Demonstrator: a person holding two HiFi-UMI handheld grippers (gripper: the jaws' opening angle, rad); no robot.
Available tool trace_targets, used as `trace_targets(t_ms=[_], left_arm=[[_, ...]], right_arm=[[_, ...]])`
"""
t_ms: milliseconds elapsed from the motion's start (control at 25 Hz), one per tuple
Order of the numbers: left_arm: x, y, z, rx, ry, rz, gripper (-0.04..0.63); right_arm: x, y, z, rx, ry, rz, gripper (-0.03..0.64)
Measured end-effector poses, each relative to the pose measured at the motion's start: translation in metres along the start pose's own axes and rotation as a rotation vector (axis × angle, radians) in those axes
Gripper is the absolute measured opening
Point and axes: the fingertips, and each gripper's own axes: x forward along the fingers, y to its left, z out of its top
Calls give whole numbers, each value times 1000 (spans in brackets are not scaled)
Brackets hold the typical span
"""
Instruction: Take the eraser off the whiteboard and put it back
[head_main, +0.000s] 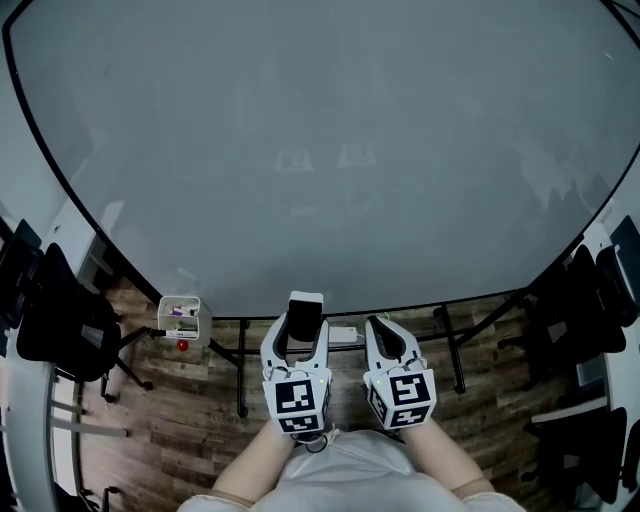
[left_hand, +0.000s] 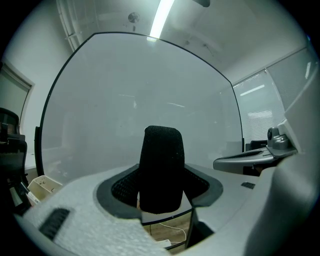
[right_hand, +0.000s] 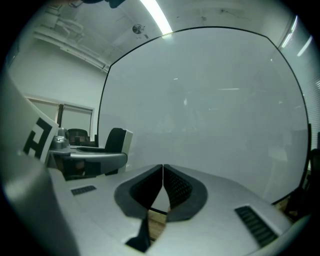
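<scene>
A large whiteboard (head_main: 320, 150) fills the head view and stands close ahead in both gripper views (left_hand: 135, 100) (right_hand: 215, 100). My left gripper (head_main: 304, 312) is shut on the eraser (head_main: 305, 320), which has black felt and a white back. It stands upright between the jaws in the left gripper view (left_hand: 161, 167), just short of the board. My right gripper (head_main: 379, 325) hangs beside it on the right, jaws shut with nothing between them (right_hand: 163, 170). The right gripper view also shows the eraser (right_hand: 117, 140) at its left.
A small white box of markers (head_main: 181, 318) hangs at the board's lower left edge. Black office chairs stand at the left (head_main: 60, 320) and right (head_main: 590, 300). The board's stand legs (head_main: 241, 375) rest on the wooden floor below.
</scene>
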Motion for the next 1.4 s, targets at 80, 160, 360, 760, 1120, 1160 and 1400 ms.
trace_targets(t_ms=[80, 160, 360, 760, 1120, 1160, 1400], left_arm=[[3, -2, 4, -7, -4, 3, 252], [6, -4, 8, -11, -13, 0, 252], [16, -12, 33, -7, -53, 8, 252], [59, -27, 99, 18, -154, 38, 252], [93, -38, 137, 40, -215, 62, 252], [95, -37, 137, 40, -213, 69, 252], [98, -35, 139, 46, -215, 102, 253]], right_arm=[[0, -5, 2, -1, 1, -6, 28], [1, -11, 4, 1, -1, -13, 28], [2, -26, 10, 3, -16, -12, 28], [9, -62, 28, -4, -31, 8, 28], [18, -86, 36, -14, -30, 31, 28], [19, -88, 36, -14, -27, 34, 28], [25, -94, 36, -9, -24, 46, 28]])
